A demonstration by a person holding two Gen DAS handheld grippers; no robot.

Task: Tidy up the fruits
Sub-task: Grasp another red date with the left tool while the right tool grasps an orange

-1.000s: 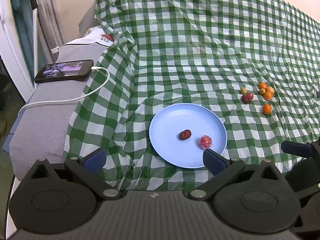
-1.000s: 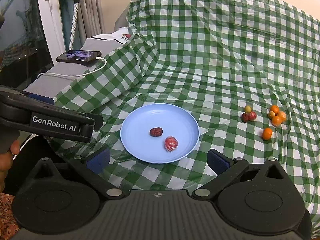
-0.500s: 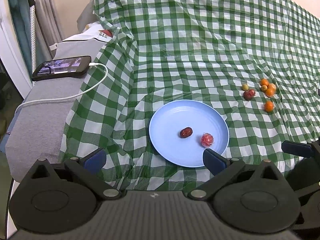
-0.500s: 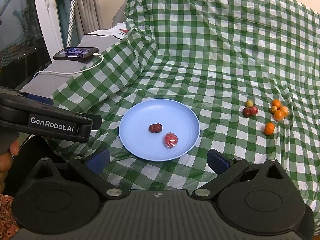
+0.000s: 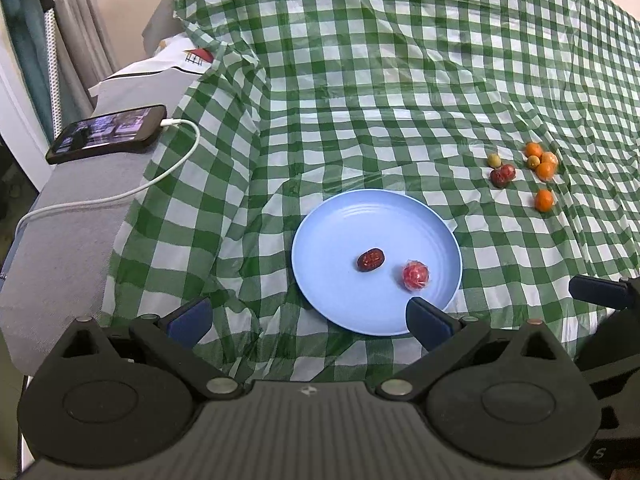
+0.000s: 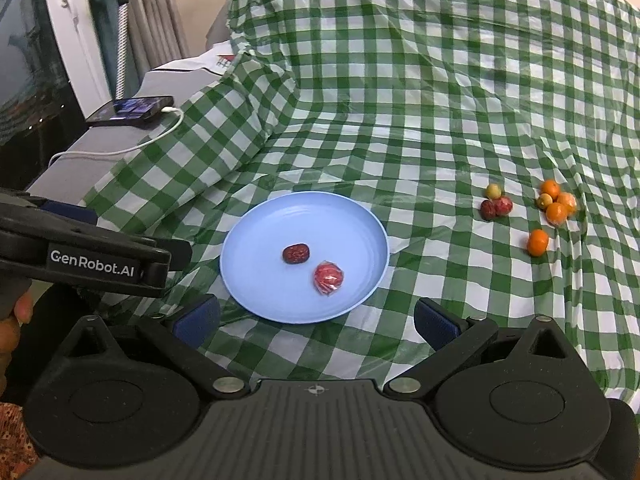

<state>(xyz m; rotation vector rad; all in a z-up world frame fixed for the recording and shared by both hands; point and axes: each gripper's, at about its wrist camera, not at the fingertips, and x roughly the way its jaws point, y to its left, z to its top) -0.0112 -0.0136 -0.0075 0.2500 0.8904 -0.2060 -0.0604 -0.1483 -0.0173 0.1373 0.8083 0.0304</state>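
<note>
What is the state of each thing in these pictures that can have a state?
Left tool: open, holding nothing.
Right tool: open, holding nothing.
Round light-blue plastic plate: upright, holds two items.
Dark red wrinkled date: lying on the plate.
Red plastic-wrapped fruit: on the plate, still wrapped.
Black phone: screen lit, white cable plugged in.

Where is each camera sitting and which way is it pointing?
Left wrist view: sits on the left claw, looking forward and down at the round light-blue plate; its own open fingers show, with the right claw's finger at the right edge.
Right wrist view: sits on the right claw, facing the same way; its open fingers, the left claw and a hand show.
Shared: the plate, the green checked tablecloth, the loose small fruits.
</note>
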